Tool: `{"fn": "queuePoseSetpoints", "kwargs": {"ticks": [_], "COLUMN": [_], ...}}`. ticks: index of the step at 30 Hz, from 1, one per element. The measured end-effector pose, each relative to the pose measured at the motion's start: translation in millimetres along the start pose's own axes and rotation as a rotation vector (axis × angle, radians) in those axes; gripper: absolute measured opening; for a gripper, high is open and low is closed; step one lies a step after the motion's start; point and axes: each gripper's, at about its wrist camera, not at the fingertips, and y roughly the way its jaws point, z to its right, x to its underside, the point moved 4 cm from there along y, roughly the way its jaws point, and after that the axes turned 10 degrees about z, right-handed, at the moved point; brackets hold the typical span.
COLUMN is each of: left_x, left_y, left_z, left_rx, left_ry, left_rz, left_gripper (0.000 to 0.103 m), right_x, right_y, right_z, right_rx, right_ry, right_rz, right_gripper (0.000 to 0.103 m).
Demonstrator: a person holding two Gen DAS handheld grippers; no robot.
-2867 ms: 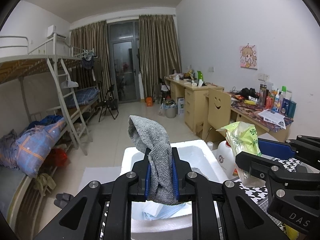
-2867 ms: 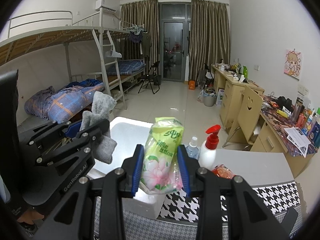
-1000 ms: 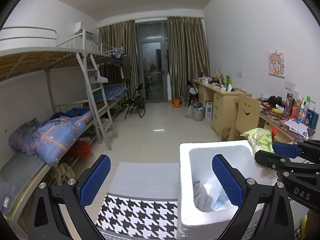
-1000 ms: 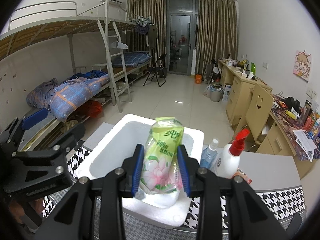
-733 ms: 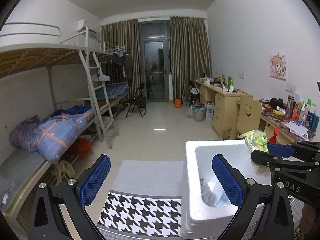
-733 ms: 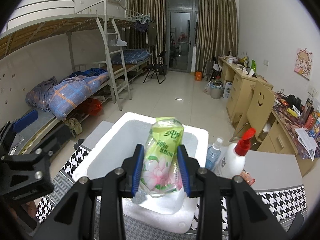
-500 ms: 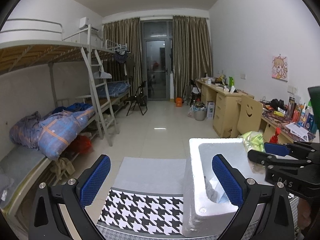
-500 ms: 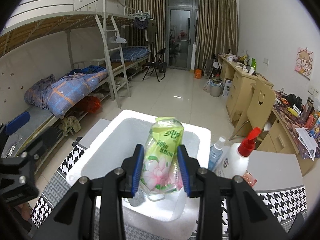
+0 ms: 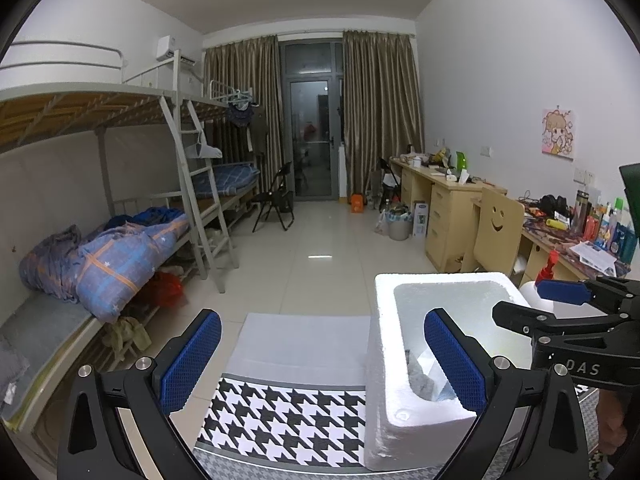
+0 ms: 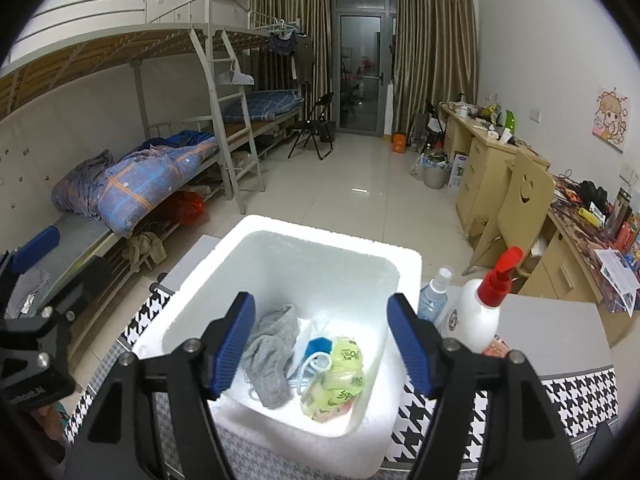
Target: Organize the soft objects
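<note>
A crumpled green plastic tissue pack (image 10: 336, 380) lies inside the white foam box (image 10: 276, 232) beside a limp grey sock (image 10: 272, 356). Above it, the right gripper (image 10: 320, 344) jaws are opening, empty; the left gripper (image 9: 320, 356) jaws gape wide, empty.

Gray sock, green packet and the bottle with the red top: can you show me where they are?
gray sock (image 10: 270, 354), right wrist view, middle of the crumpled cloth.
green packet (image 10: 340, 380), right wrist view, middle of the wrapper.
bottle with the red top (image 10: 478, 322), right wrist view, white body.

Left gripper (image 9: 322, 354) wide, empty; foam box (image 9: 404, 412) holds grey cloth (image 9: 420, 378), probably.
</note>
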Motion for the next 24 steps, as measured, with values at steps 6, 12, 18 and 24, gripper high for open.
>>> {"fn": "queuePoseSetpoints", "kwargs": {"ticks": [6,12,18,24], "left_x": [-3,-8,-10,-13], "left_y": [-9,-22,-34,-46], "left_z": [5,12,17,24], "left_rx": [0.007,0.012,0.016,0.022], "left_ry": [0.005,0.014,0.019,0.029], "left_rz": [0.009,0.028,0.039,0.053], "left_gripper": [0.102,0.102,0.102,0.102], "right_x": [-4,-6,-5,-3], "right_y": [-17,-32,-47,-62], "right_z": [-1,-1,0,7], "right_rx": [0.002,0.004,0.011,0.011], "right_ry": [0.001,-0.008,-0.015,0.005], "right_rz": [0.031,0.055,0.079,0.097], "right_gripper": [0.08,0.084,0.085,0.085]}}
